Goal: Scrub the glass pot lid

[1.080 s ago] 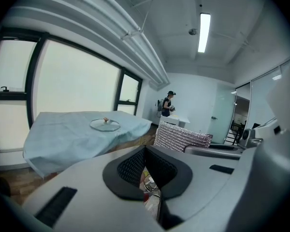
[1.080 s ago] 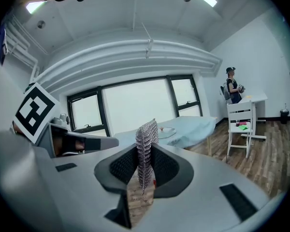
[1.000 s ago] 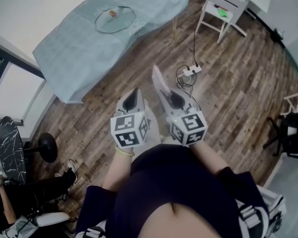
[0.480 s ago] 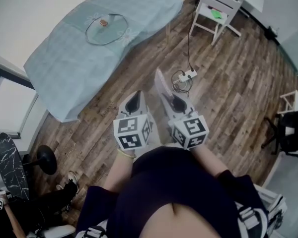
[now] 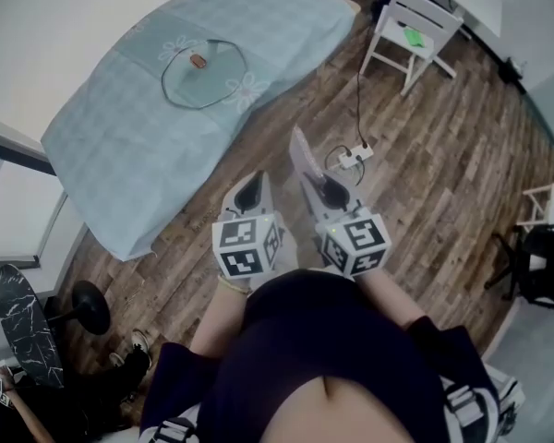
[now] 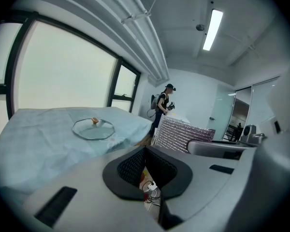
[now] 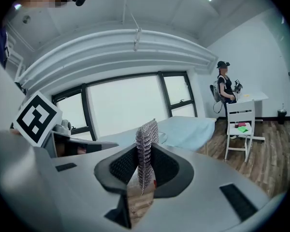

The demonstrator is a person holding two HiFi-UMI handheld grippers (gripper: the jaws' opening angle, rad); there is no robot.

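One glass lid [image 5: 206, 79] lies flat, knob [image 5: 199, 61] up; left tool [image 6: 145, 164] closed empty, right tool [image 7: 142, 167] clamping upright scrubber [image 7: 145, 141].

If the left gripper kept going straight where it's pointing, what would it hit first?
Probably the wooden floor near the white power strip, short of the cloth-covered table; the left gripper tilts downward. Depth is unclear.

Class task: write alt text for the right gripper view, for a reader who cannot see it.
The right tongs are shut on a silvery chainmail scrubber, which stands upright between them. Beyond lie a cloth-covered table, large windows, and a person standing by a white chair.
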